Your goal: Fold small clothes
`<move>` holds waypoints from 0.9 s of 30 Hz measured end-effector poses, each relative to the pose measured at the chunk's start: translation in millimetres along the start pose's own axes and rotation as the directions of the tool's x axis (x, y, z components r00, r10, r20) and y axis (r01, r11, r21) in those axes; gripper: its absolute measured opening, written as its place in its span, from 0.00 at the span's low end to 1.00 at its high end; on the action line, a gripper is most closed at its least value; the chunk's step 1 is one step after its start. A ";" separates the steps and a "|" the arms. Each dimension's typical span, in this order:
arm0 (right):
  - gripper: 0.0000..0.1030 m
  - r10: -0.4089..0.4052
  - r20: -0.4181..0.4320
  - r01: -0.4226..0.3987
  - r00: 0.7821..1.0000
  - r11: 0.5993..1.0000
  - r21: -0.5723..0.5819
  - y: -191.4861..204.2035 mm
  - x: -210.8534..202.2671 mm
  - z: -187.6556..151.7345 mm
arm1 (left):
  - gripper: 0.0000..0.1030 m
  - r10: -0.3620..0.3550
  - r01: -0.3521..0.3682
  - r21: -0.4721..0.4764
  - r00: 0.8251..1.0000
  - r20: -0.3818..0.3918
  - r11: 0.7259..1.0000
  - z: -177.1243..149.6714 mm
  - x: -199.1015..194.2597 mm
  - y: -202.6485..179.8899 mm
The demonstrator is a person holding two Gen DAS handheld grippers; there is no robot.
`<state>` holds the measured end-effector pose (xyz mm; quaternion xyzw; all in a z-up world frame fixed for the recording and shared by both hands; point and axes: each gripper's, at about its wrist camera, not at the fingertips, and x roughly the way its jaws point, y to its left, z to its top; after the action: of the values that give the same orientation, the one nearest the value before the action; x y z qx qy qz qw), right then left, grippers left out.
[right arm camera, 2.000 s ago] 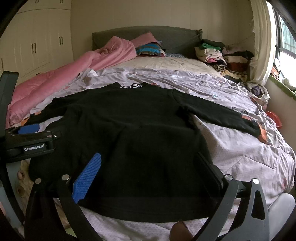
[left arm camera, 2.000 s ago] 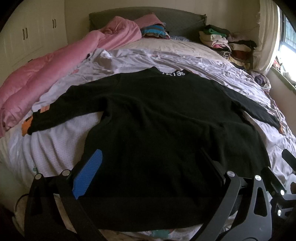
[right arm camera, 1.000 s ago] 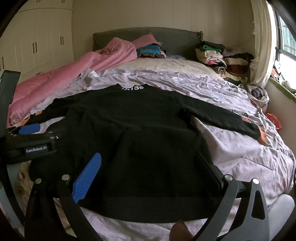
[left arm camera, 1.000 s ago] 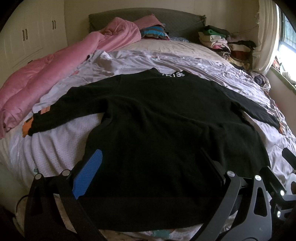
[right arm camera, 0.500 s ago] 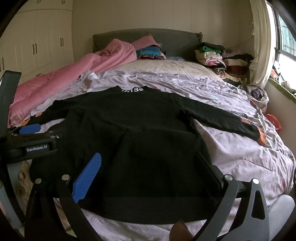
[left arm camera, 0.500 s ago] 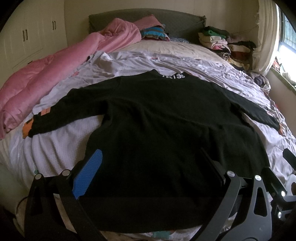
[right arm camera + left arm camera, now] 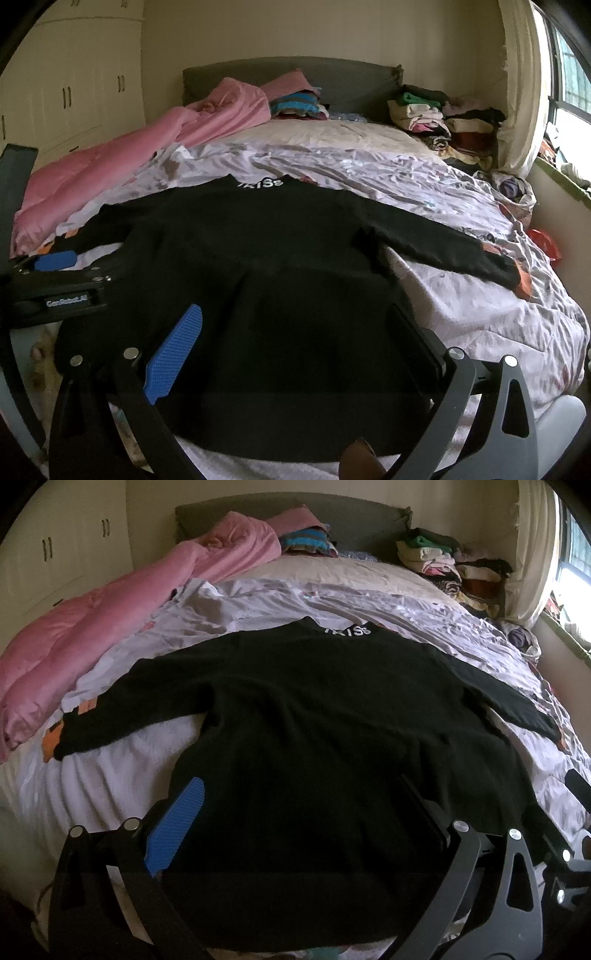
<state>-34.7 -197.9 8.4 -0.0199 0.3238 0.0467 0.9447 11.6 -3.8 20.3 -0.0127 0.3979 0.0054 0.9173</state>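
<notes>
The left gripper [image 7: 299,812] and the right gripper [image 7: 295,339] both stand with jaws spread wide and hold nothing; each hovers just above the hem end of the black sweater [image 7: 314,746], with the left unit also visible at the left edge of the right wrist view. The sweater lies flat on the bed sheet [image 7: 122,760], back or front side up cannot be told, with white lettering at the collar [image 7: 347,630]. Its long axis runs from the hem, nearest the grippers, to the collar, which points toward the headboard [image 7: 351,81]. Both sleeves extend outward from the body, the left sleeve [image 7: 122,716] toward the pink duvet [image 7: 85,627] and the right sleeve [image 7: 443,240] toward the window side. Task status, as a judgement: the garment is spread and ready, but no fold is made. Sleeve folds and the body fold remain. Stacked clothes [image 7: 443,118] sit beyond the collar, near the headboard.
</notes>
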 end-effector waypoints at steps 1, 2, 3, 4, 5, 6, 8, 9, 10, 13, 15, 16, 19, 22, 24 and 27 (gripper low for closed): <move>0.96 0.000 -0.001 0.000 1.000 1.000 0.003 -1.5 1.6 1.5 | 0.91 0.003 -0.003 0.000 1.000 0.000 1.000 1.6 1.4 0.9; 0.96 -0.002 -0.001 0.002 1.000 1.000 0.009 -4.6 3.7 4.0 | 0.91 0.005 -0.005 -0.001 1.000 -0.001 1.000 3.4 3.4 1.7; 0.96 -0.004 0.001 0.004 1.000 1.000 0.015 -6.8 5.1 6.6 | 0.91 0.008 -0.008 -0.003 1.000 -0.005 1.000 6.1 5.6 2.6; 0.96 -0.005 0.004 0.005 1.000 1.000 0.021 -9.7 6.5 9.4 | 0.91 0.009 -0.009 -0.004 1.000 -0.011 1.000 9.1 8.3 3.6; 0.96 -0.007 0.007 0.007 1.000 1.000 0.027 -11.4 7.7 10.3 | 0.91 0.009 -0.009 -0.008 1.000 -0.012 1.000 11.9 10.2 5.1; 0.96 -0.009 0.009 0.009 1.000 0.999 0.032 -13.2 8.7 12.4 | 0.91 0.010 -0.010 -0.012 1.000 -0.013 1.000 15.7 12.3 5.5; 0.96 -0.018 0.010 0.018 1.000 0.999 0.045 -19.0 13.3 19.5 | 0.91 0.009 -0.009 -0.014 1.000 -0.014 1.000 22.7 16.3 7.9; 0.96 -0.019 0.012 0.019 1.000 0.999 0.051 -21.3 14.9 22.1 | 0.91 0.010 -0.010 -0.017 1.000 -0.020 1.000 27.1 19.6 8.2; 0.96 -0.018 0.013 0.017 1.000 0.998 0.055 -23.1 15.7 23.4 | 0.91 0.008 -0.008 -0.019 1.000 -0.022 1.000 30.1 21.2 8.8; 0.96 -0.029 0.011 0.028 1.000 0.997 0.072 -29.7 22.1 30.6 | 0.91 0.012 -0.013 -0.020 1.000 -0.021 1.000 40.4 26.5 8.3; 0.96 -0.039 0.008 0.038 0.999 0.995 0.091 -35.5 26.9 35.0 | 0.91 0.012 -0.013 -0.022 1.000 -0.025 1.000 46.3 30.8 7.8; 0.96 -0.038 0.008 0.037 0.999 0.995 0.098 -37.9 28.7 36.9 | 0.91 0.008 -0.008 -0.025 1.000 -0.026 1.000 50.5 34.2 7.6; 0.96 -0.055 0.011 0.054 0.998 0.992 0.116 -45.1 35.4 42.4 | 0.91 0.008 -0.009 -0.027 0.999 -0.031 1.000 59.6 41.1 5.1; 0.96 -0.062 0.011 0.059 0.998 0.987 0.148 -54.4 43.3 48.0 | 0.91 0.007 -0.008 -0.018 0.999 -0.032 1.000 66.5 47.7 1.9; 0.96 -0.066 0.006 0.064 0.998 0.984 0.164 -60.6 50.3 50.6 | 0.91 0.004 -0.005 -0.012 0.999 -0.037 1.000 71.1 52.9 -0.3; 0.96 -0.082 -0.001 0.081 0.997 0.980 0.183 -69.8 59.6 54.8 | 0.91 0.001 -0.001 -0.012 0.999 -0.051 1.000 79.6 64.1 -4.1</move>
<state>52.7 -259.2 15.6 0.0539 0.3228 -0.0220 0.9447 113.5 -5.7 27.9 -0.0184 0.4210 0.0080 0.9068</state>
